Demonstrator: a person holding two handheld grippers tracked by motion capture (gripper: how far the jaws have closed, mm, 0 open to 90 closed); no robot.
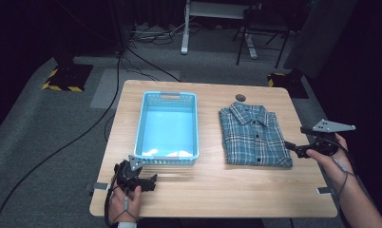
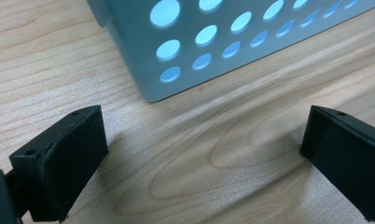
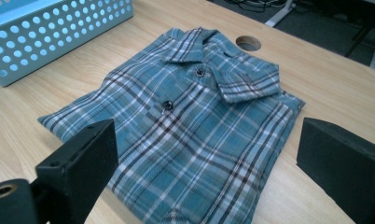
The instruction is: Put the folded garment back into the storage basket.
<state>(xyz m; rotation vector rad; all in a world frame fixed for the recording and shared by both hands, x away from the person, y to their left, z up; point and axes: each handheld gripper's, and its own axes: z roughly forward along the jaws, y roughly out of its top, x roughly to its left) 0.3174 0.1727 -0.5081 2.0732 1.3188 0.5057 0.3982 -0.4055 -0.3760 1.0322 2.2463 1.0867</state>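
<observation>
We hold our right gripper (image 3: 204, 172), jaws spread wide, at the folded blue plaid cotton shirt (image 3: 185, 126); our left gripper (image 2: 199, 158) gapes empty beside the light-blue perforated plastic basket (image 2: 232, 42).

Light wood surface (image 1: 213, 185) with rounded corners, a round cable hole (image 1: 240, 97) near its far edge. Light blue perforated basket (image 1: 168, 97) sits left of centre, long side running front to back. Folded blue plaid shirt (image 1: 253, 135) lies flat to the right of it, collar toward the far edge, well apart from the basket; tape strips (image 1: 100, 185) mark the near side edges.
</observation>
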